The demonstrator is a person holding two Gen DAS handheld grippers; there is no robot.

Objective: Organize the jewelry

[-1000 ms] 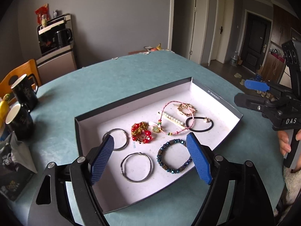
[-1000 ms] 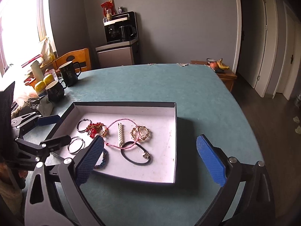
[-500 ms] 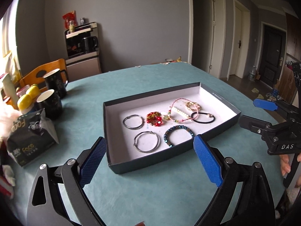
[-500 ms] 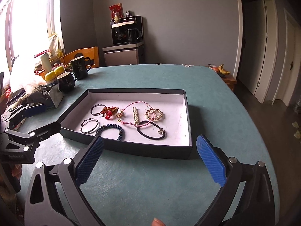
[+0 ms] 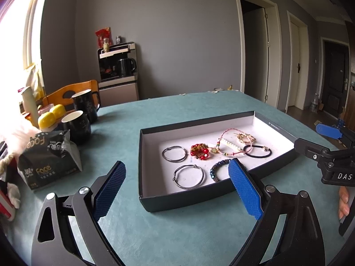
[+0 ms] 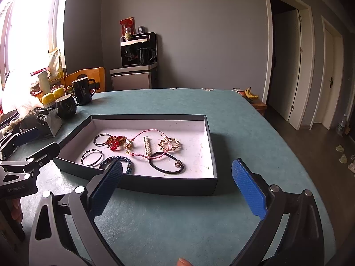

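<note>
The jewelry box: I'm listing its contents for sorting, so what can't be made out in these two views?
- Dark blue beaded bracelet: in both wrist views a blue pad of the tongs covers one end.
- Small print on the shallow dark cardboard box's inner wall: left wrist view, too small to read.
- Pink cord bracelet, red bead ornament: overlapping; where each ends is unclear.
</note>
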